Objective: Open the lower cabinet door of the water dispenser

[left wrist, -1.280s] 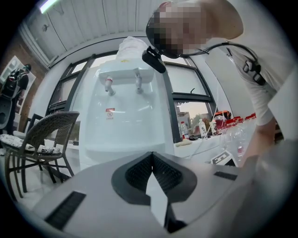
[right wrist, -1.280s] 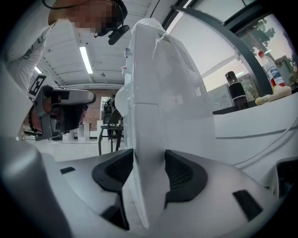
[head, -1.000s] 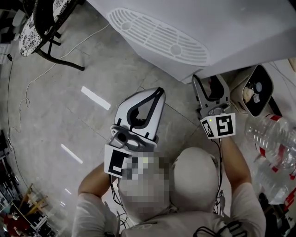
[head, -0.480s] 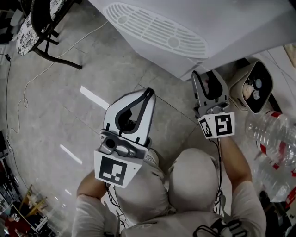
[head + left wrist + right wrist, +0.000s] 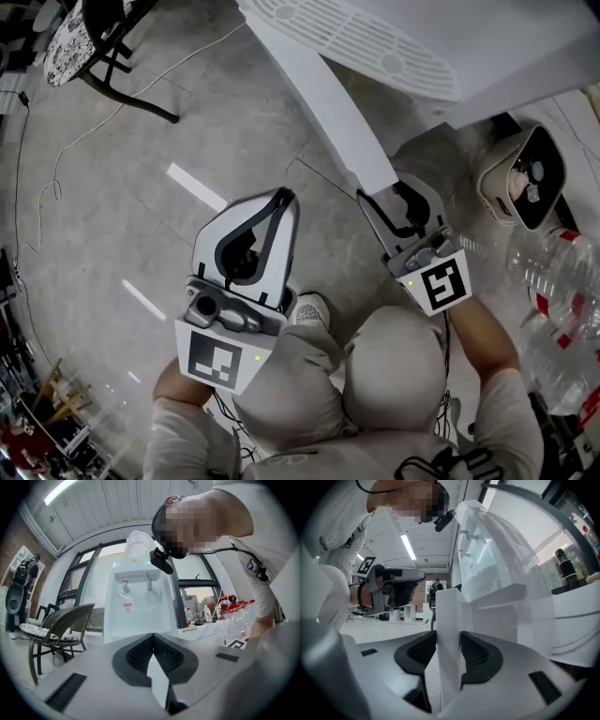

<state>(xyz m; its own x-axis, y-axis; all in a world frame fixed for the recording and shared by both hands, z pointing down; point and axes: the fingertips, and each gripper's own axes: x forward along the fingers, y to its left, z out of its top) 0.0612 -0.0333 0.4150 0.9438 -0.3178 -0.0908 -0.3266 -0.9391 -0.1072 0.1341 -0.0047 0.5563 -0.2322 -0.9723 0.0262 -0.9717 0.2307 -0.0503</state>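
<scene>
The right gripper [image 5: 394,199] is clamped on the free edge of the flat, smooth white lower cabinet door [image 5: 328,103]. Its jaws are closing, and the ribbed black pads meet both faces of the door. From that gripper the door runs ahead and leftward, angled out from the boxy white plastic water dispenser [image 5: 497,47].

Bare grey tiled floor [image 5: 141,187] lies open to the gripper's left, while clear plastic bottles [image 5: 562,281] crowd its right. The left gripper [image 5: 281,195] sits beside it, apart from the door, clenched on nothing.

Only the left gripper view shows the dispenser's front and a dark woven chair [image 5: 61,625]. Only the head view shows the oval slotted grille [image 5: 361,37].
</scene>
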